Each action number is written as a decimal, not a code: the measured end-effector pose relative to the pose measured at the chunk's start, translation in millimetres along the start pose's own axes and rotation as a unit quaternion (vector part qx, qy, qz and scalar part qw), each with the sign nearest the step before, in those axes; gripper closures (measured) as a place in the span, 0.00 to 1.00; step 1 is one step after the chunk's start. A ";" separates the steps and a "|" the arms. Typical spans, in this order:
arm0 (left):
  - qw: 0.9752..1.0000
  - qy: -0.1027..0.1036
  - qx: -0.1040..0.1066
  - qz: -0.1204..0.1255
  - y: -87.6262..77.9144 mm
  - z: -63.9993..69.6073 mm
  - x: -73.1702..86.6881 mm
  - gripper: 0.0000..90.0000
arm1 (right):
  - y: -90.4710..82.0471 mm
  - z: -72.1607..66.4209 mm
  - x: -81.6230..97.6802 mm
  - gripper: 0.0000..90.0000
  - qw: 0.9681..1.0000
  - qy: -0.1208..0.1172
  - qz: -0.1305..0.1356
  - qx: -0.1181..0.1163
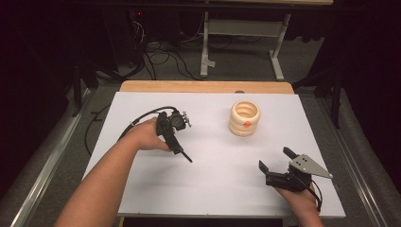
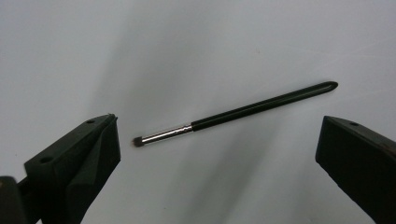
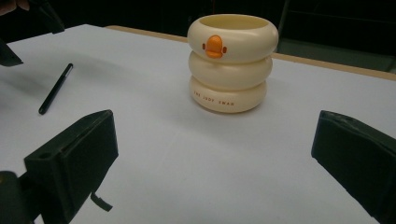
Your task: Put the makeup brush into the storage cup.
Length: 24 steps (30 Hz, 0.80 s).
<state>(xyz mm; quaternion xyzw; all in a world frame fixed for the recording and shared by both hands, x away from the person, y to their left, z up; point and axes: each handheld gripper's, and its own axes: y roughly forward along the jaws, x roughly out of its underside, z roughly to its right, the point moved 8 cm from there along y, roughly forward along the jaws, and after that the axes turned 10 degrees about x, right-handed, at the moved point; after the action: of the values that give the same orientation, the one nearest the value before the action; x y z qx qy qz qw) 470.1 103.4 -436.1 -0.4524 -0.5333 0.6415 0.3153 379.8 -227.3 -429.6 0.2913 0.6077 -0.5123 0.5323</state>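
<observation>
A slim black makeup brush (image 2: 233,115) is lying flat on the white table (image 1: 213,189) near its left edge, beneath the released left gripper (image 2: 217,154), handle slanting toward the near edge; the left gripper view is revealing its bristle tip. The right gripper (image 1: 276,158) is gaping empty by the near right corner.

One slim black makeup brush with a silver metal ferrule (image 2: 233,114), at 9 o'clock on the one white table sheet (image 1: 213,189). One cream plastic ringed holder with an orange duck bill (image 3: 232,63), at 1 o'clock. Two black two-jaw grippers: left (image 1: 176,142), right (image 1: 276,158).
</observation>
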 end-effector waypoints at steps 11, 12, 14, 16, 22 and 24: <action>0.999 0.010 -0.010 -0.035 21.0 -7.7 4.1 0.02 | 0.2 1.5 0.8 0.02 1.000 0.004 -0.002 0.001; 0.999 0.012 -0.008 -0.036 22.8 -7.2 3.5 0.02 | 0.2 1.8 0.9 0.02 1.000 0.004 -0.002 0.001; 0.999 0.015 -0.007 -0.039 25.7 -6.5 2.8 0.02 | 0.5 2.4 0.9 0.02 1.000 0.003 -0.001 0.001; 0.999 0.016 -0.004 -0.043 28.4 -5.8 2.6 0.02 | 0.7 2.5 1.2 0.02 1.000 0.005 -0.002 0.000; 0.999 0.020 0.002 -0.048 33.2 -7.0 4.2 0.03 | 1.3 2.6 2.2 0.02 1.000 0.004 -0.003 -0.001; 0.999 0.014 0.005 -0.048 33.9 -8.9 5.9 0.04 | 1.0 2.5 1.7 0.02 1.000 0.004 -0.002 -0.001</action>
<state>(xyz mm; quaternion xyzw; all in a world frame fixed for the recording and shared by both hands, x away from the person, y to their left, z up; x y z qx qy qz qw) 478.6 104.4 -470.6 -0.4338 -0.5470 0.6216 0.3553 381.2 -229.6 -431.4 0.2917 0.6104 -0.5120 0.5294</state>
